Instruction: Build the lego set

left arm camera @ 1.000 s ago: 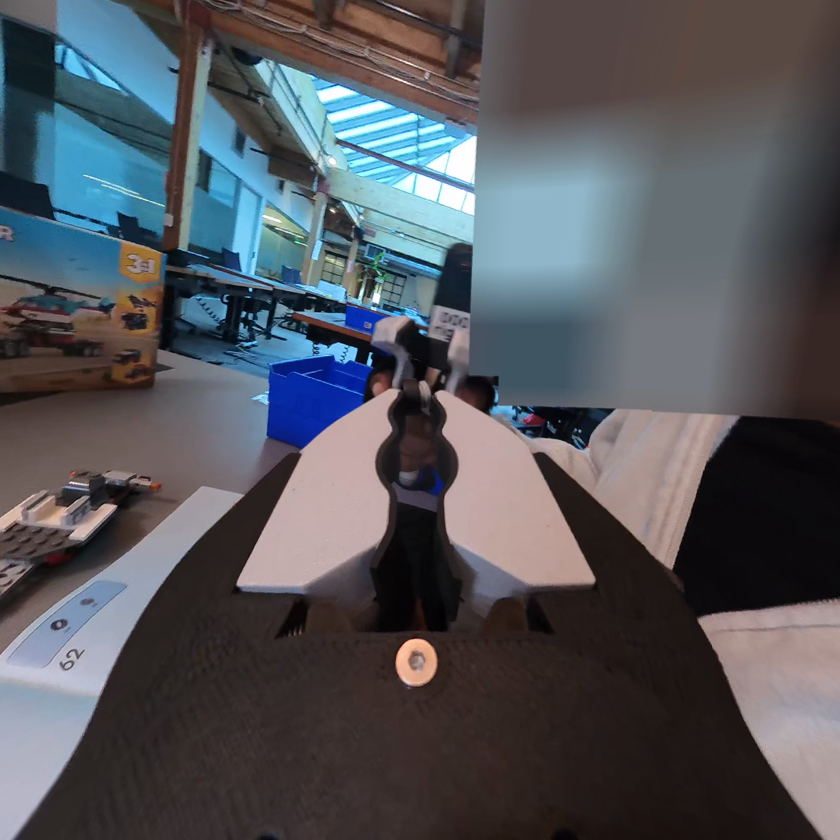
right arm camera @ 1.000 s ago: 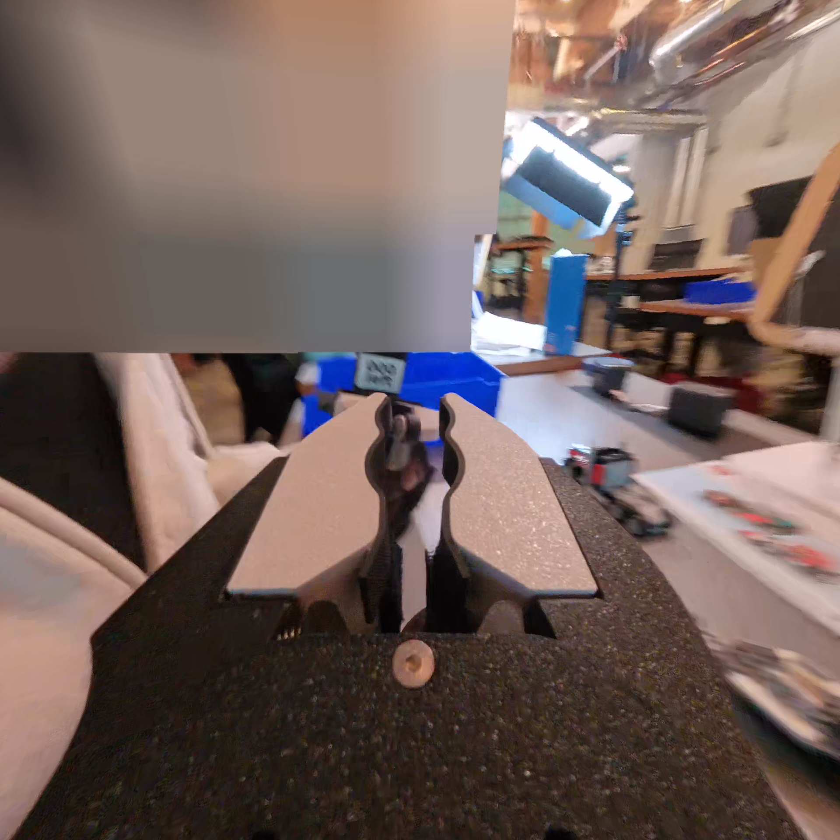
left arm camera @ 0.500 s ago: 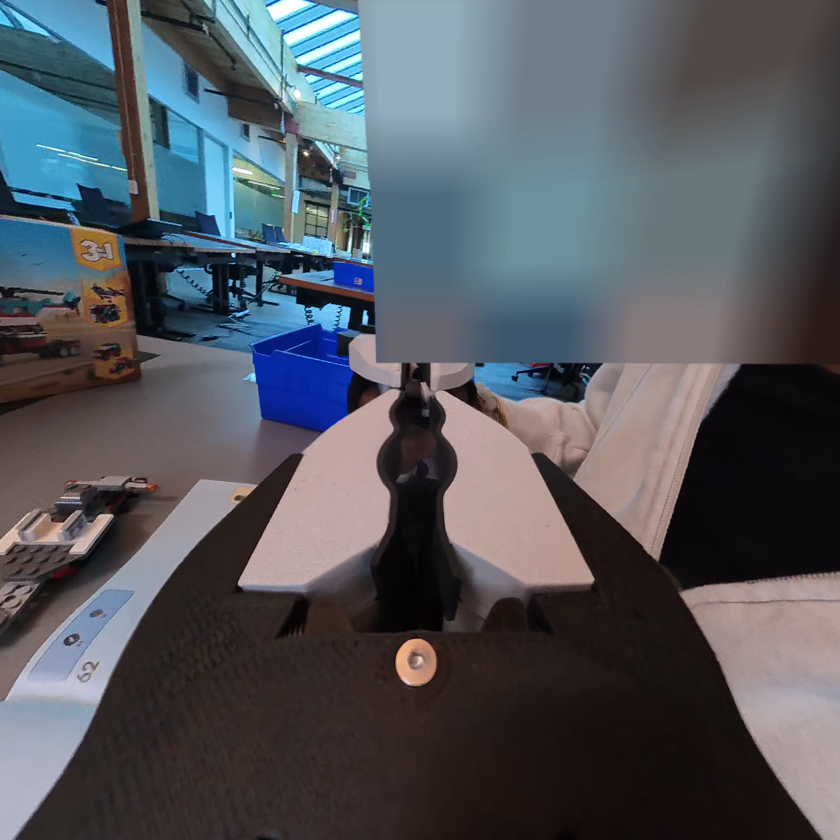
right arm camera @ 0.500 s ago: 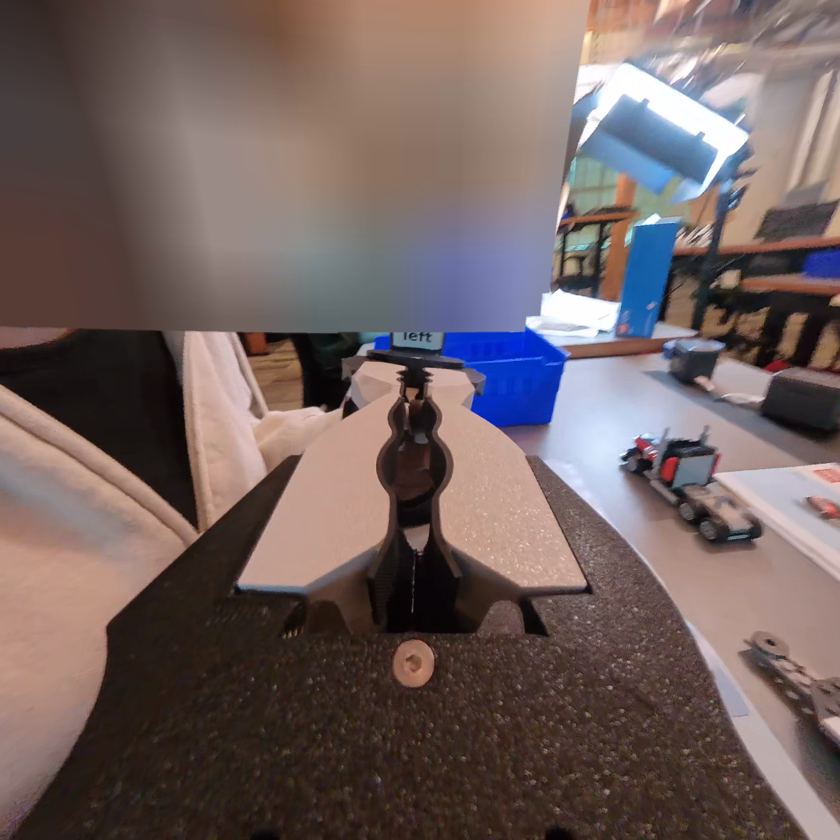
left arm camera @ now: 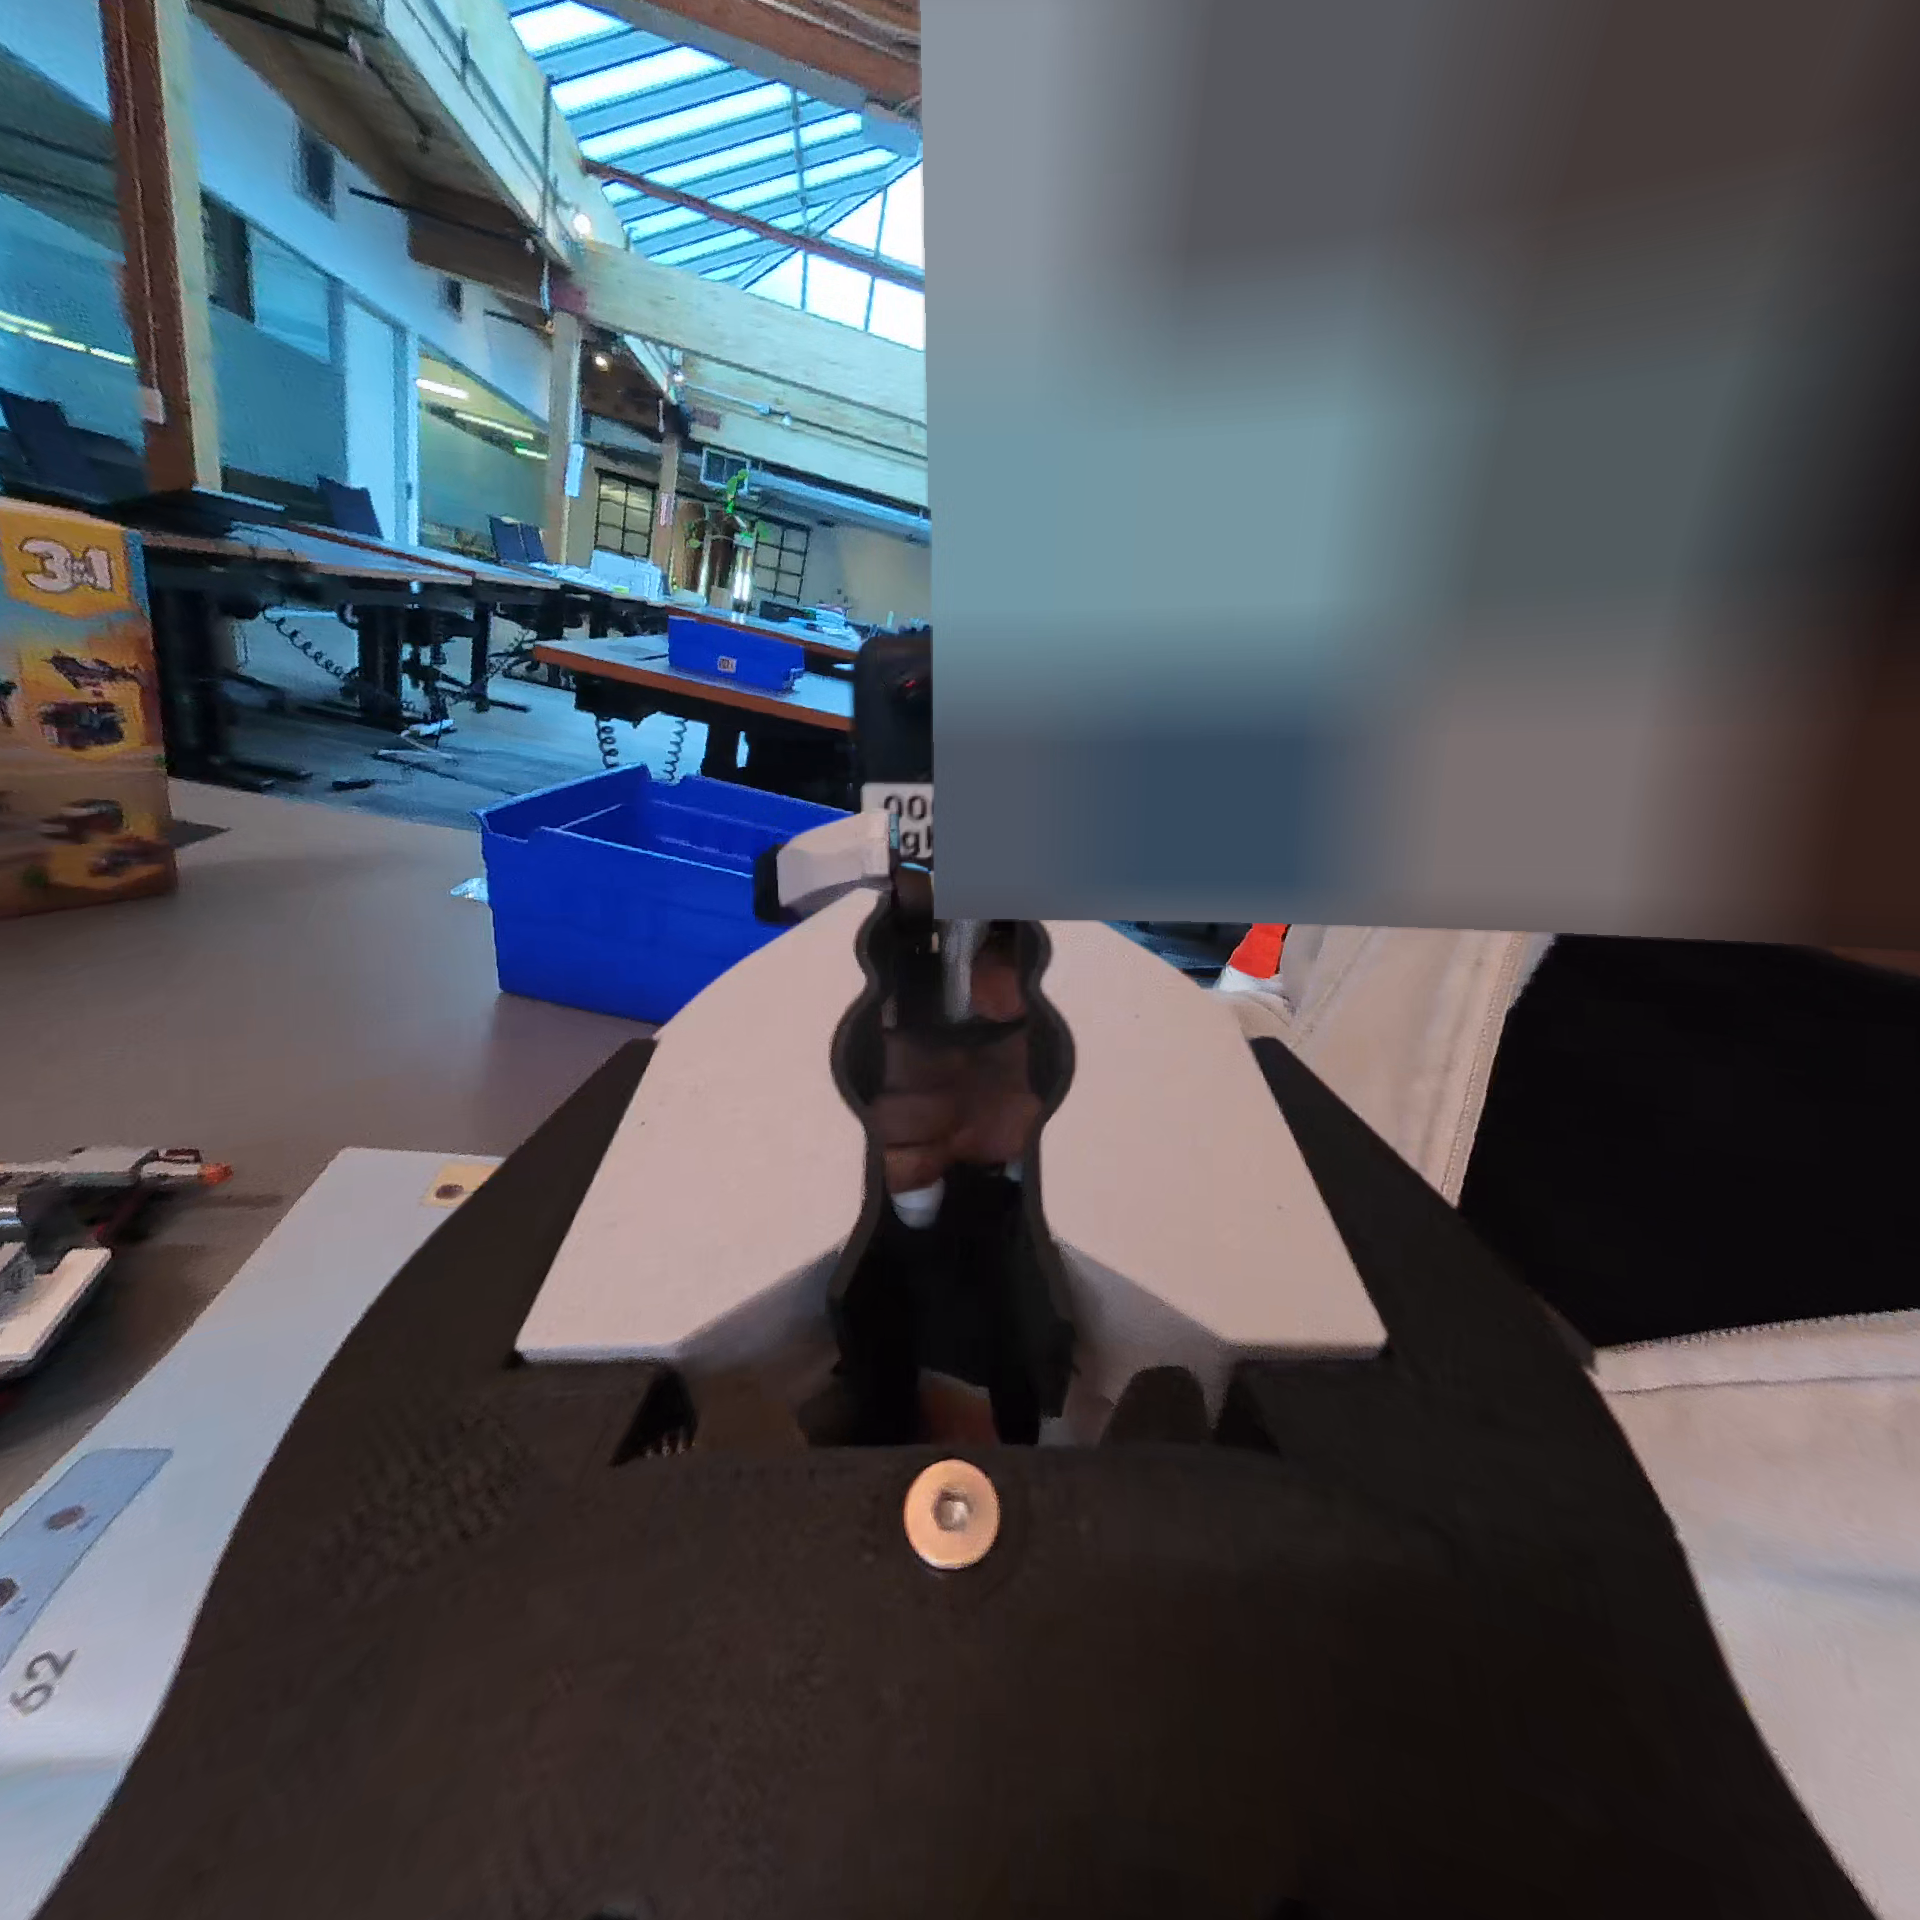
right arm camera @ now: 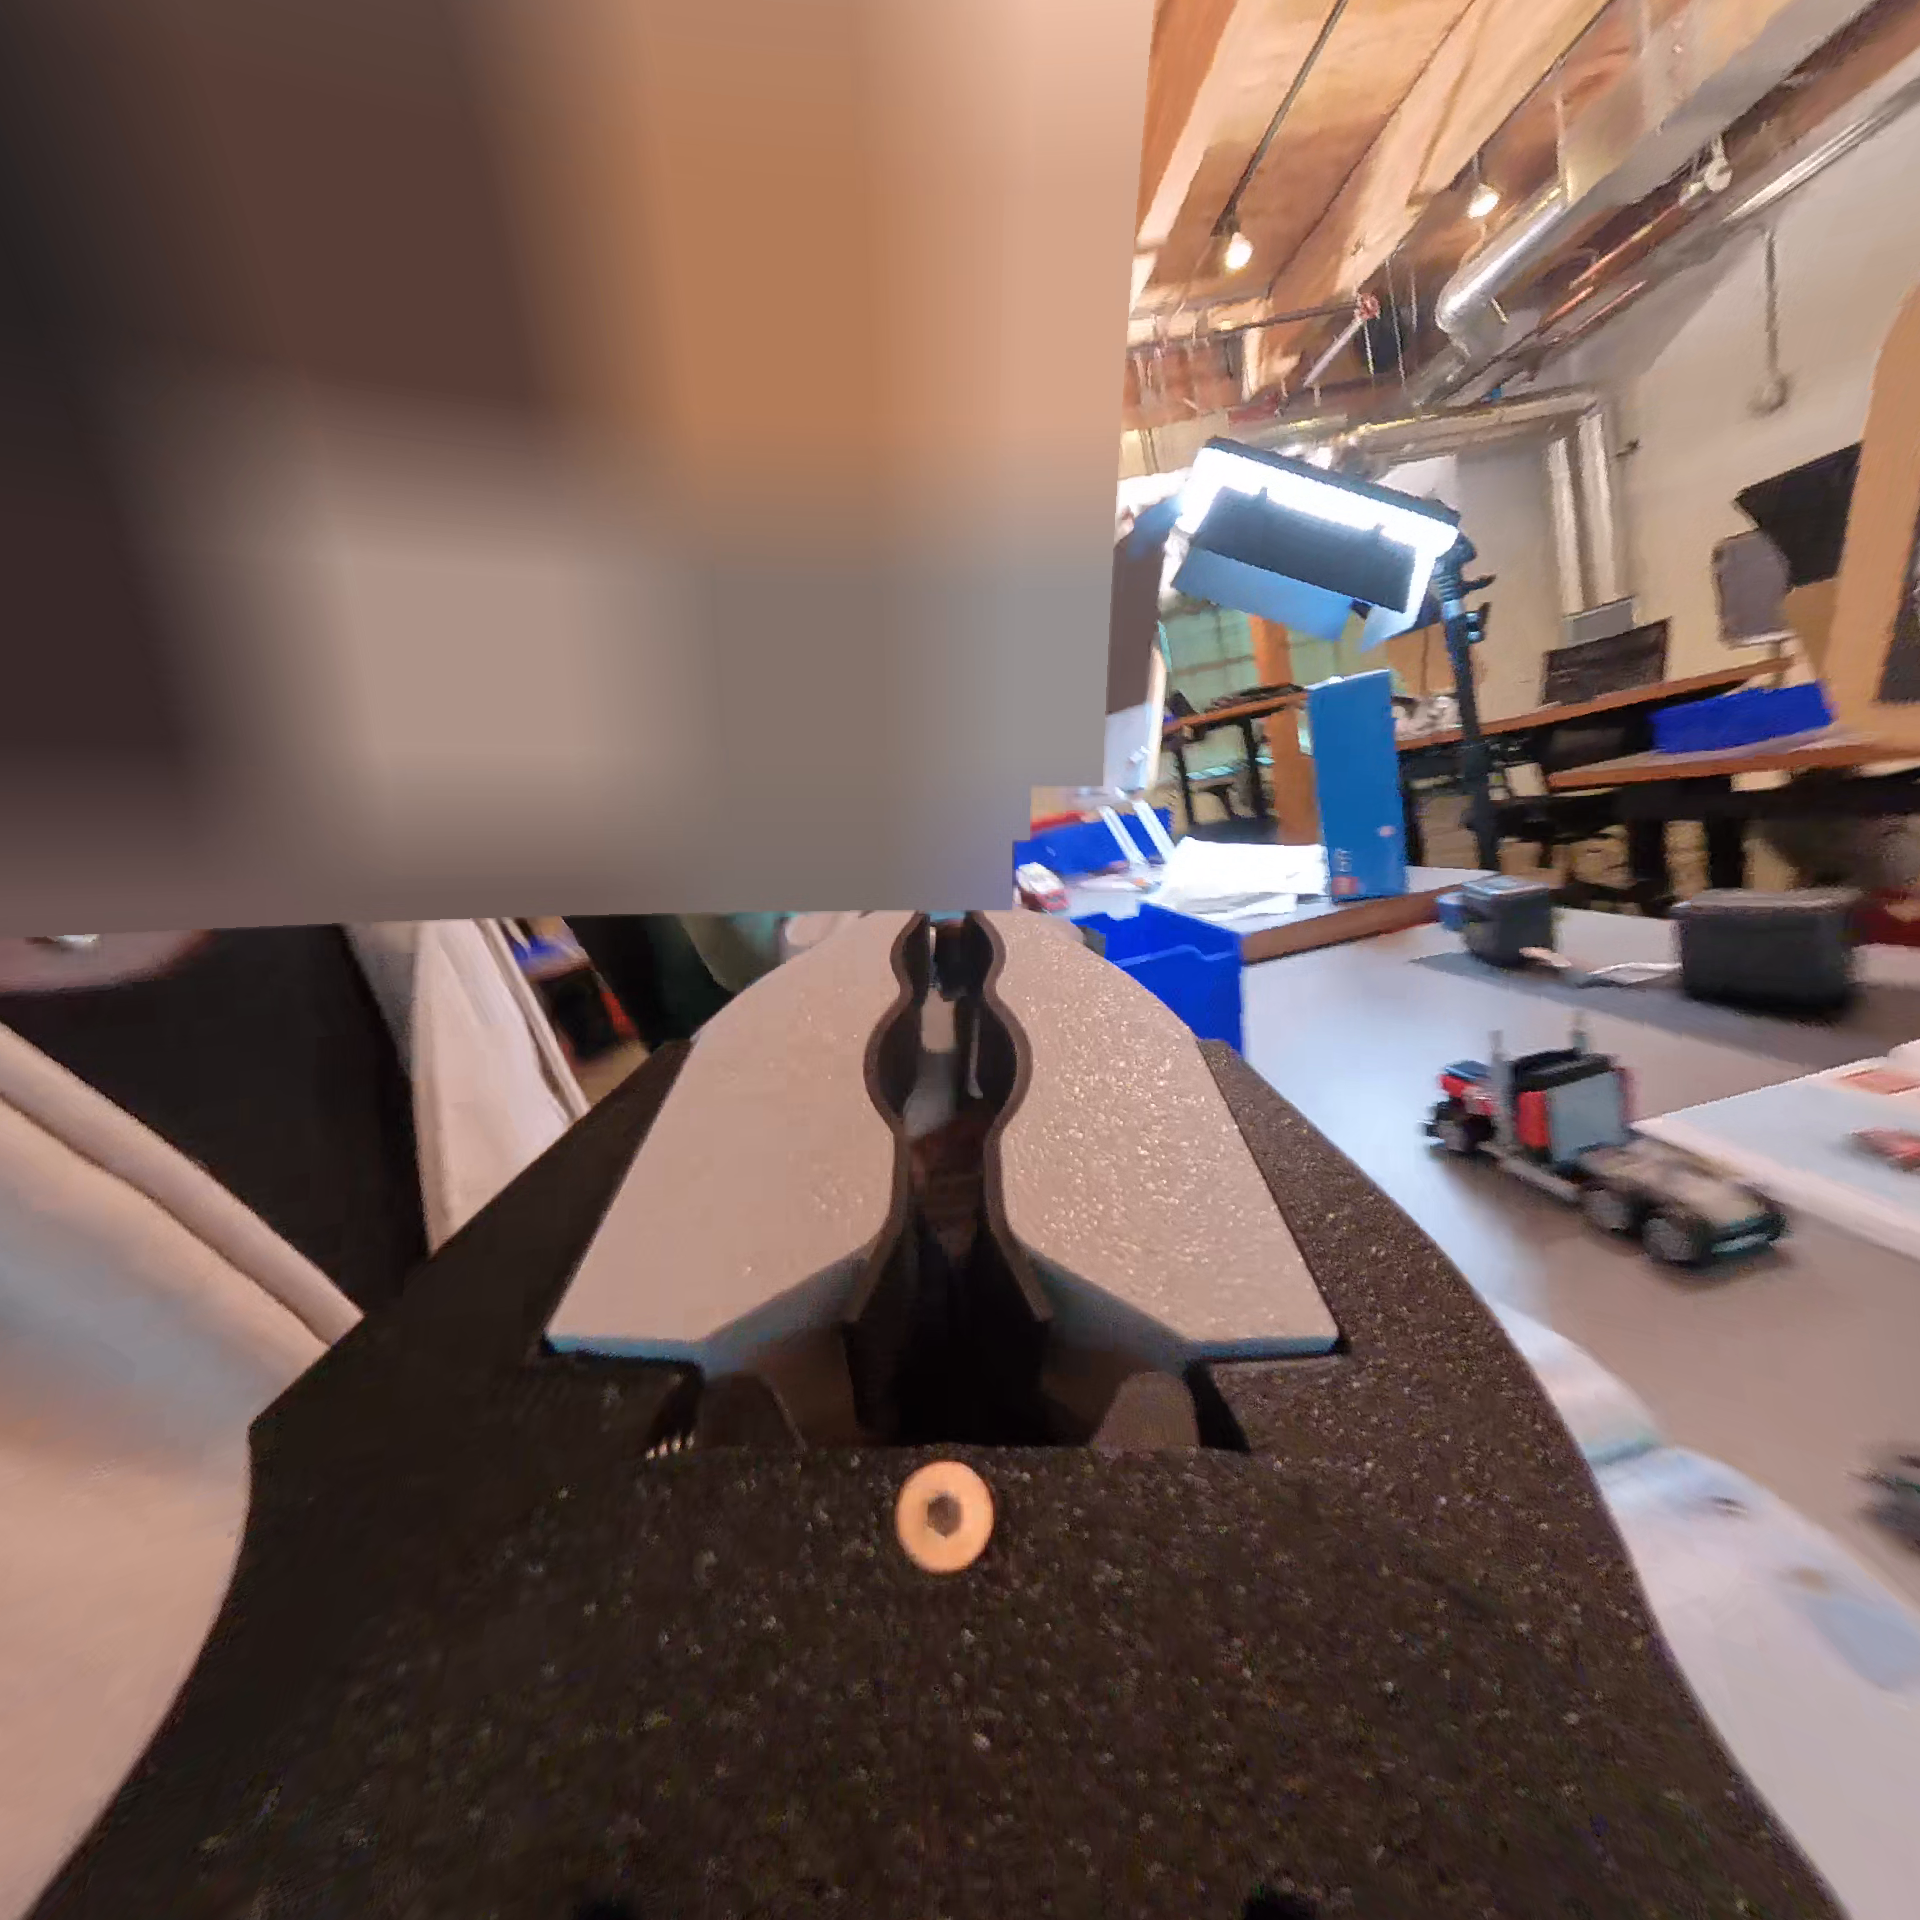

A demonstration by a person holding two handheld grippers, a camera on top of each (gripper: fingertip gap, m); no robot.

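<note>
Both grippers are up off the grey table (left arm camera: 312, 997), pointed at each other in front of the person's white jacket (left arm camera: 1382, 1049). The left gripper (left arm camera: 951, 956) has its jaws drawn together, tips nearly meeting; something small and dark sits in the gap, too hidden to name. The right gripper (right arm camera: 948, 940) is likewise closed down to a slit, with a thin pale sliver between the tips — cannot tell what it is. The task's pieces lie low and outward from both: a grey partial build (left arm camera: 62, 1236) left of the left gripper beside the instruction booklet (left arm camera: 260, 1382), and the finished-looking black-and-red truck (right arm camera: 1590, 1153) right of the right gripper, its long axis slanting away across the table. The right gripper looks nearer the truck, the left nearer the build — each must swing down and outward.
</note>
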